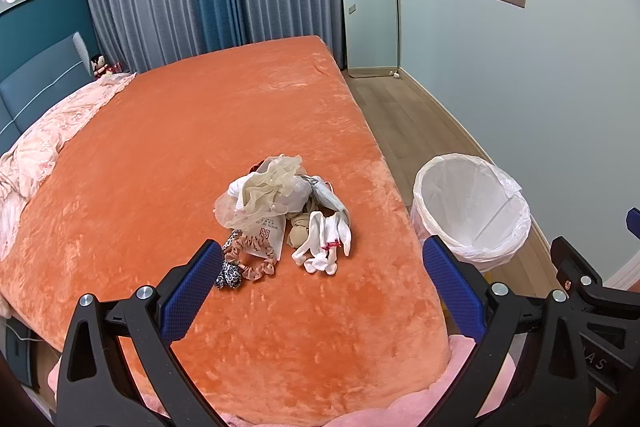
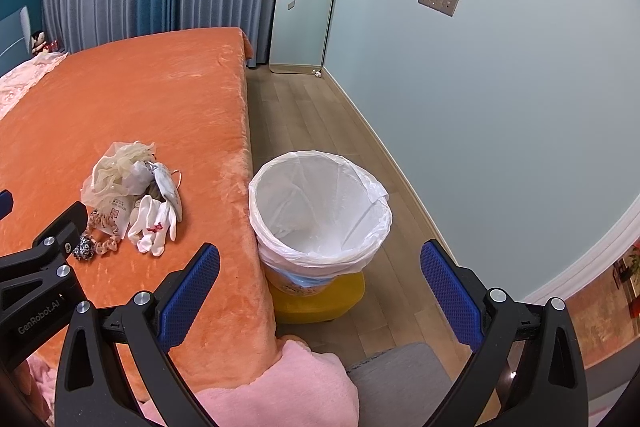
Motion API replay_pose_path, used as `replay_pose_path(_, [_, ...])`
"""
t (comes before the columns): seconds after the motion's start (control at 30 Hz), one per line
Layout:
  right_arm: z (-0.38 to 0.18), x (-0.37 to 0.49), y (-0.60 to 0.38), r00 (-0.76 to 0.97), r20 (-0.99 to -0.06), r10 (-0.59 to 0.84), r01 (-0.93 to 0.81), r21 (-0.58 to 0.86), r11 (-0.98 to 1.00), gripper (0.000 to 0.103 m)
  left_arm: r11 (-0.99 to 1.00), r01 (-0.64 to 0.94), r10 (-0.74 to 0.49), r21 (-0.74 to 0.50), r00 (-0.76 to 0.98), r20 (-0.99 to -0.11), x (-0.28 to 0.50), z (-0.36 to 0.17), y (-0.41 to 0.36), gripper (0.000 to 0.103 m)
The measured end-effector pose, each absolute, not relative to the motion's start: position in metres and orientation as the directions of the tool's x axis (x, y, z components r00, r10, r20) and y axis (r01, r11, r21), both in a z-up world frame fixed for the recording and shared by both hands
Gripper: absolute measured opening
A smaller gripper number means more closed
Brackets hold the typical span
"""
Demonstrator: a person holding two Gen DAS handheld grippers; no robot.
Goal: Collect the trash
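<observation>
A small heap of trash (image 1: 280, 215) is seen on the orange bedspread (image 1: 200, 131), near the bed's corner, with the lined waste bin (image 2: 320, 211) standing on the floor just beside that edge — empty, as far as can be seen. Nothing appears to have been collected yet, so the first pick is judged to be the step in hand. It is best done by taking one loose piece at the heap's near side, such as the white socks (image 1: 322, 243) or the scrunchie (image 1: 250, 259), pinching well into the fabric so nothing trails. The left gripper (image 1: 320, 287) is held spread wide above the bedspread, gripping and touching nothing. The right gripper (image 2: 320, 291) is likewise wide apart and empty, poised over the bin.
</observation>
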State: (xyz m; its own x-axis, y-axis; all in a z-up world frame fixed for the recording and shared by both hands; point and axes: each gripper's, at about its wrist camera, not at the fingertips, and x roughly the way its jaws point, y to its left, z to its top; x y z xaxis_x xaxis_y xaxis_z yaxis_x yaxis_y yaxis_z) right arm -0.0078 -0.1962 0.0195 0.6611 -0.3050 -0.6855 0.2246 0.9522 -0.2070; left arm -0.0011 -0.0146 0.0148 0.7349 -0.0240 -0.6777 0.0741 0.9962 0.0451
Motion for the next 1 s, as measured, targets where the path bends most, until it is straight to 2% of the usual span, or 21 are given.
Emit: replay_pose_path(1.0, [0.0212,-0.0107,-0.1994,0.662,-0.675,-0.326,0.247,-0.214,0.945,0.096,0.995,0.098,-0.059,0.02,0.733,-0.678,-0.0024,0.0181,-0.0188,0.095])
